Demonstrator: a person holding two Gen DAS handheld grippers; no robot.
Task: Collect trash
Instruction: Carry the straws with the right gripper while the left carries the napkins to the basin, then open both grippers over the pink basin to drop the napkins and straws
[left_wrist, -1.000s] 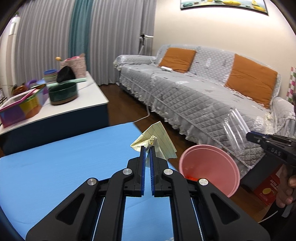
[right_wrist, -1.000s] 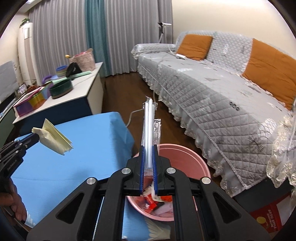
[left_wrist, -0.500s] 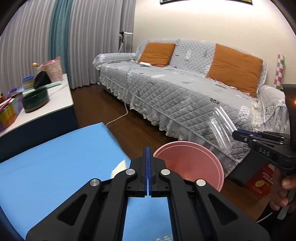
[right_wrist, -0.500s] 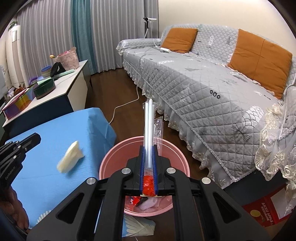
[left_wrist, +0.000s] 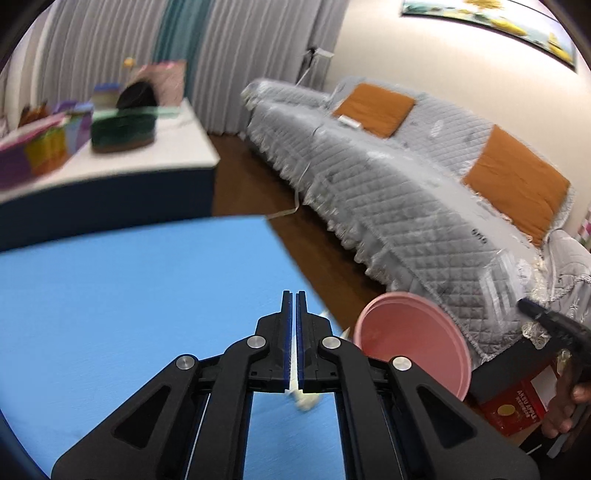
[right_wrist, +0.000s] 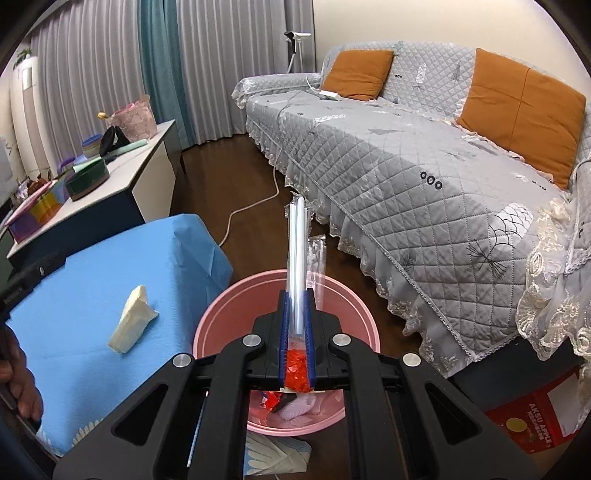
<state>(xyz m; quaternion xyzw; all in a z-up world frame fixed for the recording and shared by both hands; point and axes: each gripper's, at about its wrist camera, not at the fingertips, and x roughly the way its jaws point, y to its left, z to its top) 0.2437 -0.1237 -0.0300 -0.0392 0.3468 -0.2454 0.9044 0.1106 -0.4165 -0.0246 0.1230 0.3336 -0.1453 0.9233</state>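
My left gripper (left_wrist: 293, 295) is shut and holds nothing, low over the blue table (left_wrist: 129, 295). A crumpled yellow paper (right_wrist: 133, 321) lies on that table near its right edge; in the left wrist view a bit of the paper (left_wrist: 306, 400) shows under the fingers. My right gripper (right_wrist: 297, 295) is shut on a clear plastic wrapper (right_wrist: 297, 240) that sticks up and forward. It hangs over the pink bin (right_wrist: 221, 314), which has red and white trash inside. The bin (left_wrist: 413, 339) stands on the floor beside the table's right edge.
A grey quilted sofa (right_wrist: 406, 147) with orange cushions fills the right. A white side table (right_wrist: 147, 155) with bowls and boxes stands at back left. A red carton (right_wrist: 535, 421), a white cord (right_wrist: 251, 206) and a white cloth (right_wrist: 273, 454) lie on the floor.
The left gripper let go of the yellow paper, which dropped onto the blue table, then shut and swung left. The right gripper moved over the bin with the wrapper still held.
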